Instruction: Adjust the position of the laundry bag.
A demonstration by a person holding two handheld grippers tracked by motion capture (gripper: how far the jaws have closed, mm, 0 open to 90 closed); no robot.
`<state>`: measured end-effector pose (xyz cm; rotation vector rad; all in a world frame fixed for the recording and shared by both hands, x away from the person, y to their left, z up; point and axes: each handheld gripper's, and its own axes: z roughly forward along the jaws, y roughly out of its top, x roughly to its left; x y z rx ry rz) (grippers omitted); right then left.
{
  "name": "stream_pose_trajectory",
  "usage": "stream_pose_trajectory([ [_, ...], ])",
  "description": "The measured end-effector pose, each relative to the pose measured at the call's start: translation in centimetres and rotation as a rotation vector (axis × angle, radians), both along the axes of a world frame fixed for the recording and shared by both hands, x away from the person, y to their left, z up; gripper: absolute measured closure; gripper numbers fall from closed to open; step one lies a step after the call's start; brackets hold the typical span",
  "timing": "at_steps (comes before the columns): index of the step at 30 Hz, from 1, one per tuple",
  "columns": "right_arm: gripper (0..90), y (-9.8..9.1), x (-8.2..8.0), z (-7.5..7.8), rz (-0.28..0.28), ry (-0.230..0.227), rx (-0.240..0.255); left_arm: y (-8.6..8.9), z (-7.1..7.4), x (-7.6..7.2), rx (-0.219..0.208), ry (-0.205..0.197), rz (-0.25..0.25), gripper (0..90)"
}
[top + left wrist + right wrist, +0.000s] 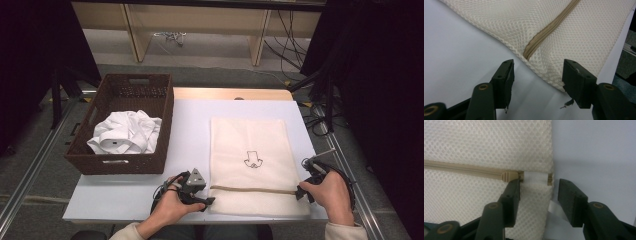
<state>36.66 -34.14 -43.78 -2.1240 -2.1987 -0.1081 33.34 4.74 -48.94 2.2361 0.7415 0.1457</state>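
Both grippers sat at the near end of the mesh bag [252,160], one at each end of its zipper [252,189]. The left gripper [207,201] had its jaws spread on either side of the bag's corner, with the zipper's closed end just ahead of them; the pads were not pressing on the mesh. The right gripper [301,192] was likewise unclenched, its jaws straddling the bag's edge where the zipper's slider end [511,176] and a white tab [535,177] lay just beyond the tips (nothing pinched yet, as far as I could tell).

The bag lay flat on the table [190,130], between the two grippers and stretching away from them. Its long axis ran away from the person, while the zipper ran crosswise, from one gripper to the other.

I judged the work barely begun: the zipper looked fully closed, the bag flat and seemingly empty, and the white garment [127,132] was in the basket [122,162], off beyond the left gripper. Gripping, unzipping and loading all remained.
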Motion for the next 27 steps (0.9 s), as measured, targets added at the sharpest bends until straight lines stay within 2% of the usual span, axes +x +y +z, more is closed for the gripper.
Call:
stream_pose_trajectory([
  [1, 57.7, 0.0, 0.0, -0.1, 0.004, -0.004, 0.0, -0.2, -0.1, 0.0, 0.021, -0.018, -0.011, 45.2],
  [2, 59.6, -0.1, 0.0, -0.2, 0.028, -0.012, 0.004, -0.2, -0.1, 0.0, 0.021, -0.018, -0.011, 46.3],
  [3, 61.4, 0.3, 0.0, -0.1, -0.018, 0.008, 0.001, -0.4, -0.1, -0.2, 0.024, -0.025, -0.011, 49.1],
  [4, 61.4, 0.3, 0.0, -0.1, -0.018, 0.008, 0.001, -0.4, -0.1, -0.2, 0.024, -0.025, -0.011, 51.9],
  [5, 64.7, 0.2, 0.0, -0.3, 0.011, 0.013, -0.016, -0.5, 0.0, -0.2, 0.029, -0.033, -0.021, 54.8],
  [6, 65.8, 0.2, 0.0, -0.4, 0.015, -0.004, -0.006, -0.7, -0.1, -0.5, 0.036, -0.047, -0.031, 57.1],
  [8, 70.0, 0.2, 0.0, -0.4, 0.025, 0.008, -0.015, -0.9, 0.1, -0.5, 0.051, -0.058, -0.041, 61.5],
  [10, 73.9, 0.6, 0.1, -0.2, -0.03, 0.047, -0.028, -1.0, 0.1, -0.5, 0.051, -0.046, -0.031, 68.8],
  [11, 73.9, 0.6, 0.1, -0.2, -0.03, 0.047, -0.028, -1.0, 0.1, -0.5, 0.051, -0.046, -0.031, 71.2],
  [12, 75.0, 0.4, 0.0, -0.4, -0.002, 0.031, -0.034, -1.0, 0.1, -0.5, 0.043, -0.037, -0.035, 71.2],
  [13, 77.9, 0.4, 0.1, -0.4, -0.006, 0.031, -0.035, -1.0, 0.1, -0.4, 0.034, -0.029, -0.031, 77.1],
  [16, 79.5, 0.4, 0.0, -0.5, -0.009, 0.026, -0.032, -0.9, 0.1, -0.3, 0.027, -0.028, -0.027, 82.6],
  [17, 81.2, 0.4, 0.0, -0.5, 0.001, 0.036, -0.051, -0.8, 0.1, -0.3, 0.026, -0.027, -0.014, 84.6],
  [18, 81.2, 0.4, 0.0, -0.5, 0.001, 0.036, -0.051, -0.8, 0.1, -0.3, 0.026, -0.027, -0.014, 85.4],
  [19, 82.1, 0.7, 0.0, -0.2, -0.052, 0.056, -0.041, -0.7, 0.2, -0.3, 0.009, -0.017, -0.003, 86.0],
  [20, 82.1, 0.7, 0.0, -0.2, -0.052, 0.056, -0.041, -0.7, 0.2, -0.3, 0.009, -0.017, -0.003, 86.2],
  [21, 82.8, 0.7, -0.1, -0.2, -0.07, 0.028, -0.04, -0.5, 0.4, -0.1, 0.001, -0.013, 0.002, 86.3],
  [22, 82.8, 0.7, -0.1, -0.2, -0.07, 0.028, -0.04, -0.5, 0.4, -0.1, 0.001, -0.013, 0.002, 86.4],
  [23, 83.3, 0.4, 0.0, 0.0, -0.003, 0.041, -0.04, -0.3, 0.7, 0.0, -0.007, -0.015, 0.013, 86.5],
  [24, 83.4, 1.0, 0.0, 0.2, -0.067, 0.056, -0.034, -0.2, 0.9, 0.1, -0.002, -0.02, 0.02, 86.5],
  [25, 83.7, 0.8, 0.0, 0.3, -0.03, 0.041, -0.031, 0.0, 1.0, 0.1, -0.008, -0.019, 0.015, 86.5],
  [27, 83.9, 0.9, 0.0, 0.4, -0.017, 0.013, -0.029, 0.2, 1.3, 0.2, -0.013, -0.02, 0.029, 86.6],
])
